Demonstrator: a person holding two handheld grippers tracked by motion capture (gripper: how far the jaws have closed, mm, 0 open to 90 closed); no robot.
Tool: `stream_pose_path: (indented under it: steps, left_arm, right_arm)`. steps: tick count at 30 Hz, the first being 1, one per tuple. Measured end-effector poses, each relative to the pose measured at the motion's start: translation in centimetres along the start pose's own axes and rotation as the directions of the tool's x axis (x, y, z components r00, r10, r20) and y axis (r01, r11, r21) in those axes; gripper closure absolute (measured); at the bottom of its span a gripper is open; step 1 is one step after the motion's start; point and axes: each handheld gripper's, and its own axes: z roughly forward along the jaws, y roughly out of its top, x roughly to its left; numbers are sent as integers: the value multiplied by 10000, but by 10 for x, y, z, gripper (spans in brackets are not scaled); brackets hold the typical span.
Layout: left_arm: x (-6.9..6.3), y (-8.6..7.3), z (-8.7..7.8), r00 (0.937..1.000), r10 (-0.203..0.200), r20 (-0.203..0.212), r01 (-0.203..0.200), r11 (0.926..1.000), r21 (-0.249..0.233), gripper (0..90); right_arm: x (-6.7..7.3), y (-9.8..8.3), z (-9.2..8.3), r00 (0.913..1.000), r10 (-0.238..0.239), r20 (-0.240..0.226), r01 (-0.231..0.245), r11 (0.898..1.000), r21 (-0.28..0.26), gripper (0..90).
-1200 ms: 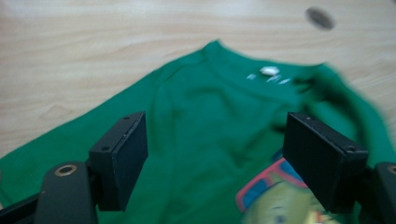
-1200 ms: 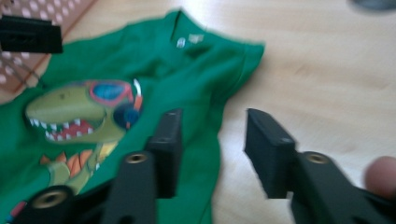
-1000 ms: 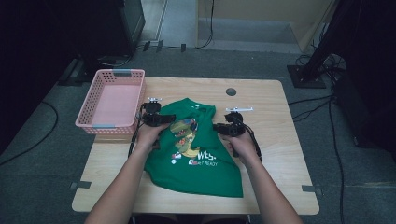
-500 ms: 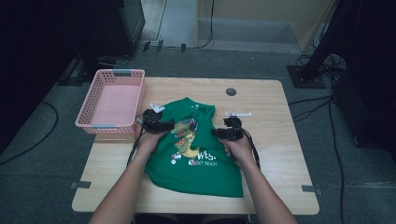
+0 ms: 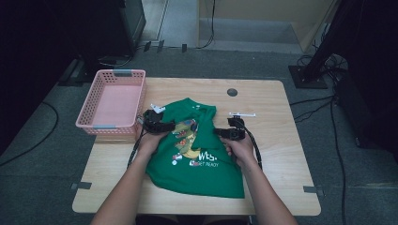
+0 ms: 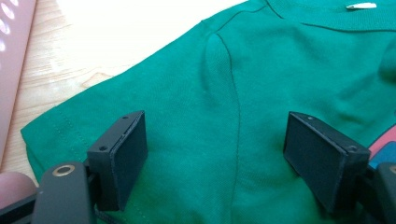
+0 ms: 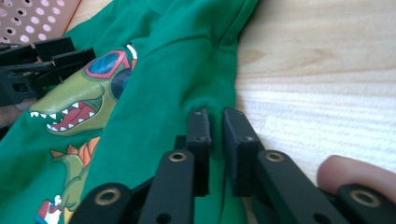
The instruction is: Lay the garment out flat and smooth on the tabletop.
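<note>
A green t-shirt (image 5: 202, 159) with a dinosaur print lies flat on the wooden table (image 5: 277, 112), its right side folded in over the front. My left gripper (image 5: 162, 125) rests at the shirt's left shoulder. In the left gripper view it (image 6: 229, 158) stands open, its pads wide apart over the sleeve seam. My right gripper (image 5: 223, 132) is at the shirt's right edge. Its jaws have just been closing, and in the right gripper view it (image 7: 218, 133) is shut on a fold of the green shirt (image 7: 177, 70).
A pink plastic basket (image 5: 112, 126) sits at the table's left edge, close to my left hand. A small dark round hole (image 5: 232, 92) marks the table's far side. Bare wood lies to the right of the shirt. The other gripper (image 7: 42, 65) shows beyond the dinosaur print.
The right gripper has shifted slightly toward the person and its jaws have closed on the shirt's right edge. The left gripper has stayed in place, open.
</note>
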Motion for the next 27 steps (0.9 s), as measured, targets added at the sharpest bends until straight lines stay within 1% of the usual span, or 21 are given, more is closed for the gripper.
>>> stream_pose_path:
  steps: [3, 4, 6, 9, 11, 12, 13, 14, 15, 16, 18, 20, 22, 23, 24, 27]
  left_arm:
    - [0, 0, 0, 10000, 2, 1, -2, 10000, 1, 226]
    - [0, 0, 0, 10000, 2, 0, -2, 10000, 2, 227]
    - [0, 0, 0, 10000, 4, -1, -4, 10000, 2, 226]
    - [0, 0, 0, 10000, 3, 0, -3, 10000, 1, 227]
    - [0, 0, 0, 10000, 2, -1, -2, 10000, 0, 227]
    - [0, 0, 0, 10000, 7, 3, -7, 10000, 1, 227]
    - [0, 0, 0, 10000, 10, 9, -10, 10000, -1, 227]
    - [0, 0, 0, 10000, 14, 14, -14, 10000, 4, 227]
    - [0, 0, 0, 10000, 14, 17, -14, 10000, 3, 227]
    - [0, 0, 0, 10000, 16, 21, -16, 10000, 0, 227]
    - [0, 0, 0, 10000, 14, 23, -14, 10000, -2, 227]
    - [0, 0, 0, 10000, 2, 24, -2, 10000, -16, 226]
    - [0, 0, 0, 10000, 8, 36, -8, 10000, -15, 227]
    - [0, 0, 0, 10000, 36, 69, -36, 10000, -13, 227]
    - [0, -1, -1, 9998, 118, 143, -118, 9999, -11, 227]
    - [-2, -1, -1, 9989, 308, 350, -308, 9995, -9, 227]
  right_arm:
    - [-1, 2, -4, 10000, -42, -20, 41, 9997, -253, 875]
    - [-1, 3, -5, 9999, -113, 80, 115, 9994, -320, 896]
    - [-1, 4, -7, 9992, -289, 267, 299, 9989, -370, 900]
    - [-1, 5, -10, 9973, -634, 383, 650, 9970, -425, 900]
    - [-1, 6, -12, 9947, -797, 644, 831, 9951, -528, 900]
    - [-1, 7, -14, 9922, -889, 871, 943, 9937, -598, 900]
    - [-1, 8, -15, 9876, -1029, 1189, 1108, 9919, -614, 900]
    - [-2, 10, -16, 9778, -1331, 1616, 1447, 9875, -619, 900]
    - [-4, 12, -18, 9644, -1645, 2070, 1801, 9819, -589, 900]
    - [-5, 13, -20, 9539, -1827, 2380, 2010, 9781, -549, 900]
    - [-12, 18, -24, 9258, -2169, 3095, 2400, 9700, -380, 900]
    - [-22, 25, -28, 8940, -2388, 3791, 2654, 9639, -188, 900]
    - [-34, 33, -30, 8591, -2638, 4385, 2926, 9562, 20, 900]
    - [-41, 37, -31, 8351, -2737, 4771, 3021, 9531, 179, 900]
    - [-46, 39, -31, 8193, -2852, 4974, 3119, 9496, 306, 900]
    - [-59, 45, -27, 7805, -3043, 5460, 3163, 9457, 750, 900]
